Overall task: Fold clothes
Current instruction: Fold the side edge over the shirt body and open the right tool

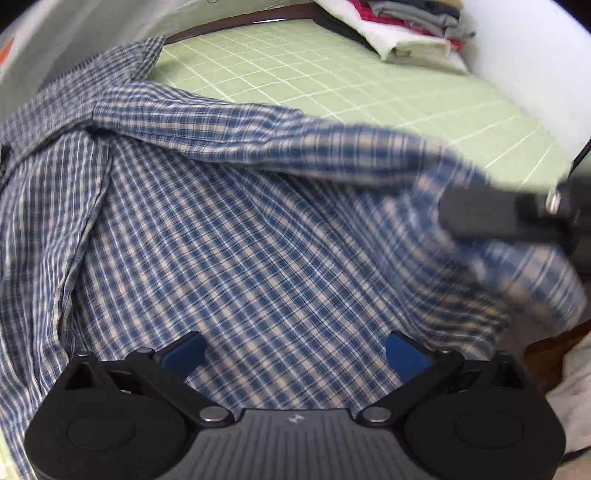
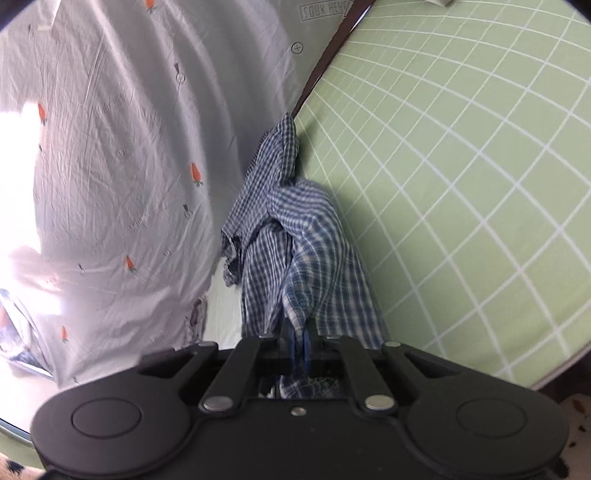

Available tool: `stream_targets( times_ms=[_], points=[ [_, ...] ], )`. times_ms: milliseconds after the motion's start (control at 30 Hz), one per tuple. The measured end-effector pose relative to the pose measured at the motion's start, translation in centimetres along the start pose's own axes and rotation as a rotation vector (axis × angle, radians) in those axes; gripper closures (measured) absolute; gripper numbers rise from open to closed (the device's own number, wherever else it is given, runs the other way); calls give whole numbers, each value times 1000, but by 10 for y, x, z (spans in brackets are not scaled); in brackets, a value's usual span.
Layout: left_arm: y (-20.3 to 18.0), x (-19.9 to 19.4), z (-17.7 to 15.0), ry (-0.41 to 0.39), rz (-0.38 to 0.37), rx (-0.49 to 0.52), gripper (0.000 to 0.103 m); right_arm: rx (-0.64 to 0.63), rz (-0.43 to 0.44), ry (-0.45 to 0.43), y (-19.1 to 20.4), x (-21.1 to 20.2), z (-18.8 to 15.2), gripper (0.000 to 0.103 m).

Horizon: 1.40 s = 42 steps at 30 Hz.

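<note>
Left wrist view: the left claw (image 1: 295,354) stands wide open, its two blue pads (image 1: 186,354) far apart and pressing on nothing, directly over the blue checked shirt (image 1: 258,240). The shirt lies spread beneath and ahead of the claw, covering the near part of the green gridded mat (image 1: 369,88). A sleeve or folded edge runs across the cloth beyond the claw, from upper left toward the right, where the right claw (image 1: 491,214) enters from the frame edge, blurred, with cloth draped about it. Past that fold the mat is bare up to its dark far border. A stack of folded clothes (image 1: 410,29) sits at the far right corner, well apart from the claw. To the left the shirt bunches in loose pleats and overhangs the mat's edge. Right wrist view: the right claw (image 2: 299,350) is closed on the shirt (image 2: 295,236), a pinch of checked cloth clamped between its pads. The shirt runs away from the claw in a gathered band along the mat's (image 2: 461,184) left border. Right of the band the mat lies open. Left of it is a pale sheet with carrot prints (image 2: 110,166), just beside the cloth.
</note>
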<state>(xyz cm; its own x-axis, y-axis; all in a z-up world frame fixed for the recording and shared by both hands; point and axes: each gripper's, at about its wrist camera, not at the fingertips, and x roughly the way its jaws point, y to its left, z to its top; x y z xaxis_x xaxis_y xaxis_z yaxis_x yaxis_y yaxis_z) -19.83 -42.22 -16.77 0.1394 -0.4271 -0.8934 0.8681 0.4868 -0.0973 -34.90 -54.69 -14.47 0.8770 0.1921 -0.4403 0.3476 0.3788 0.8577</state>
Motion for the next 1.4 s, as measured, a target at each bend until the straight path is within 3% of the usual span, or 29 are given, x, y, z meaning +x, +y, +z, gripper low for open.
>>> stream_targets(
  times_ms=[333,700,800,967,1100,1167,1300,1400],
  points=[
    [70,-52,-29,-89,4,-90,0,-18,-72,12,18,37,-40,98],
    [142,-92,-76,-96,81,-229,0,91,-223,44,5,84,-79,93],
    [160,-99,-85,-106,99,-287,0,105,-225,32,8,87,-80,81],
    [185,-106,-91,-132,118,-397,0,25,-242,39,28,92,-69,46],
    [200,-108,-90,-154,133,-481,0,-71,-224,40,46,93,-50,43],
    [206,-107,-87,-165,144,-516,0,-117,-220,35,55,94,-37,19],
    [217,-110,-80,-186,182,-588,0,-199,-215,13,69,97,-5,15],
    [228,-114,-71,-204,217,-649,0,-268,-252,-21,78,105,23,3]
  ],
)
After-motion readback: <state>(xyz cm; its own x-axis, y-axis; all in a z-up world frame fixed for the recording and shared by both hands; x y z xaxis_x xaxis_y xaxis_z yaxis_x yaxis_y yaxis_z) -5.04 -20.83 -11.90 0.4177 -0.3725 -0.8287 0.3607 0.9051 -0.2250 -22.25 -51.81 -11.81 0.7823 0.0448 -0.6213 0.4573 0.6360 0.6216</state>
